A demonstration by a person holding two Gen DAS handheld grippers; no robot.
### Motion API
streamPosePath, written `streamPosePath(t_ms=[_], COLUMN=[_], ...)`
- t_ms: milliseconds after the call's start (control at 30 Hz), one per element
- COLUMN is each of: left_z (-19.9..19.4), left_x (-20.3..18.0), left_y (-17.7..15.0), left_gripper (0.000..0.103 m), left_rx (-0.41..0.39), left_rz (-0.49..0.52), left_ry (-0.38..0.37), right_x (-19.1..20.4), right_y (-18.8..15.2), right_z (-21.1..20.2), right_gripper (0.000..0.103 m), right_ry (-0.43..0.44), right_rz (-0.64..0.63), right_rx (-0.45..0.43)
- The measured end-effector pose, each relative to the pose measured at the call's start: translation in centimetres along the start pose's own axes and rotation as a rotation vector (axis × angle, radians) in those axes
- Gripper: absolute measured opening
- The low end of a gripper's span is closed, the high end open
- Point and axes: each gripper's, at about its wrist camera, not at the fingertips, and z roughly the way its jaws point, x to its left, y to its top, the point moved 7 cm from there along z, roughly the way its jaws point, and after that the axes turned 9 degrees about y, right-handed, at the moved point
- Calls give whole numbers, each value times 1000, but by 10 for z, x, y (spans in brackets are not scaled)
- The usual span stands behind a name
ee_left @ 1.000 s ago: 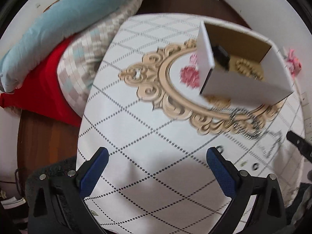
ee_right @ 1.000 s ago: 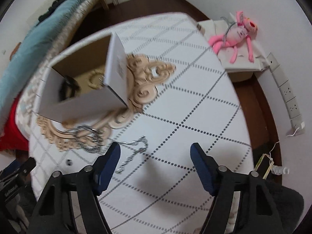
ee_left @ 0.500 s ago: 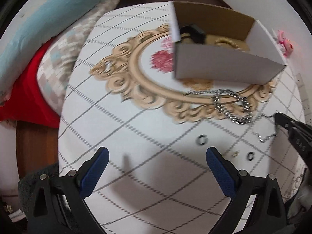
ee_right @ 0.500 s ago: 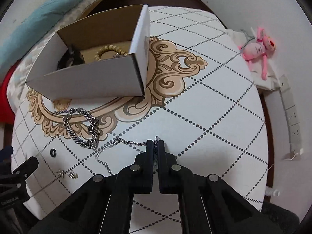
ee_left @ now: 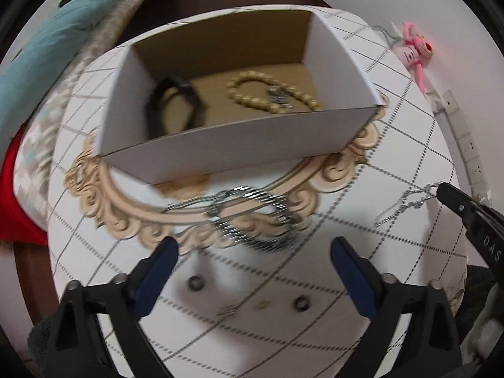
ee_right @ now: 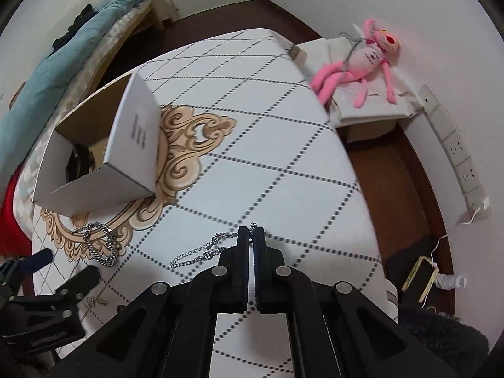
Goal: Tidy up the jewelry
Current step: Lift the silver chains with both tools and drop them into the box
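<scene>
1. On the patterned surface (ee_right: 283, 145), the right claw (ee_right: 251, 236) is pressed together, pinching a thin silver chain (ee_right: 201, 252) whose loose end trails over the cloth.
2. The left claw (ee_left: 252, 255) is spread with nothing between its jaws, which are closing, above a chunky silver bracelet (ee_left: 252, 217).
3. The white box (ee_left: 239, 148) holds a bead bracelet (ee_left: 271, 94) and a black band (ee_left: 170, 107).
4. Two small rings (ee_left: 195, 282) lie near the left claw.

**Metal, card and cloth**

The heavy chain bracelet (ee_left: 252, 217) is glossy silver metal. The box (ee_left: 239, 148) is matt white card, brown inside. The tablecloth (ee_right: 267, 145) looks smooth; at two o'clock, the plush toy (ee_right: 359, 63) is soft.
</scene>
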Motion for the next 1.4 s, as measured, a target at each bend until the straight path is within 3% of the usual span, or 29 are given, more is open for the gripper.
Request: streamPosePath(t_ms=[67, 233, 367, 400, 667, 1033, 1400], left_z=[7, 14, 11, 12, -3, -63, -157], left_x=[-8, -23, -30, -32, -8, 46, 74], left_y=[2, 5, 10, 11, 11, 10, 64], left_gripper=[87, 64, 14, 9, 7, 7, 7], left_rx=[12, 15, 1, 4, -25, -115, -274], left_rz=[24, 54, 52, 57, -7, -103, -139], left_ry=[14, 30, -24, -35, -95, -196, -321], right_x=[-6, -10, -11, -10, 6, 50, 113], right_y=[1, -2, -4, -5, -5, 7, 51], right_z=[2, 5, 7, 7, -4, -49, -112], right_gripper=[2, 2, 3, 3, 3, 3, 2], right_ry=[3, 13, 23, 24, 98, 246, 397], right_rz=[14, 45, 61, 62, 58, 3, -100], right_rx=[0, 3, 7, 8, 7, -25, -83])
